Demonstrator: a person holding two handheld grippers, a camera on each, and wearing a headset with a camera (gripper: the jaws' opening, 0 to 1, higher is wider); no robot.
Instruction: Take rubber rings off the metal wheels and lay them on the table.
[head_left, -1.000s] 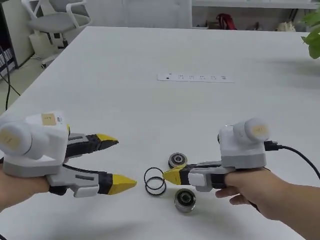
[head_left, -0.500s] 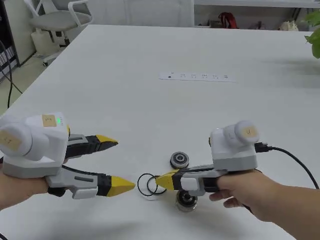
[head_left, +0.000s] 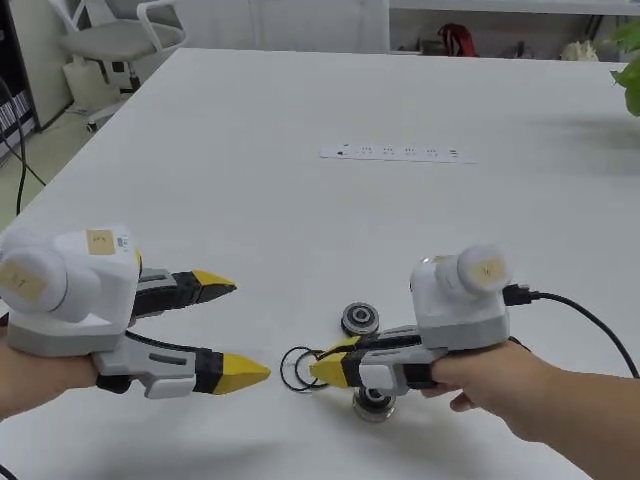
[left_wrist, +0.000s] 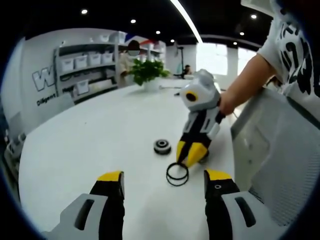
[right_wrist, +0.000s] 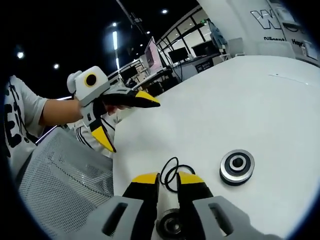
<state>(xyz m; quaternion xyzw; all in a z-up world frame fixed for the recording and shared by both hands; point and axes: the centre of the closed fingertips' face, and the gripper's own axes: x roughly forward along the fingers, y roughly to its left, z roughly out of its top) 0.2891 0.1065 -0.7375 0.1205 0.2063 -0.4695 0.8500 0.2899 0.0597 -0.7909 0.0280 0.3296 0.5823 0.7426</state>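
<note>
Two thin black rubber rings (head_left: 297, 370) lie overlapping on the white table (head_left: 300, 200). My right gripper (head_left: 327, 369) is low at their right edge, jaws nearly together and pinching one ring (right_wrist: 172, 170). One metal wheel (head_left: 359, 319) stands just behind the gripper. A second wheel (head_left: 372, 404) sits partly hidden under it. My left gripper (head_left: 232, 328) hovers open to the left of the rings and holds nothing. Its own view looks straight at the rings (left_wrist: 168, 175), the right gripper (left_wrist: 192, 154) and the far wheel (left_wrist: 162, 146).
A flat socket strip (head_left: 395, 153) is set in the table's middle, farther back. A cable (head_left: 585, 312) trails right from the right gripper. An office chair (head_left: 110, 40) stands past the far left corner, and plant leaves (head_left: 628, 70) reach in at the right edge.
My right gripper has slid left and slightly toward me, and the rings have shifted left with it. The left gripper and both wheels have stayed put.
</note>
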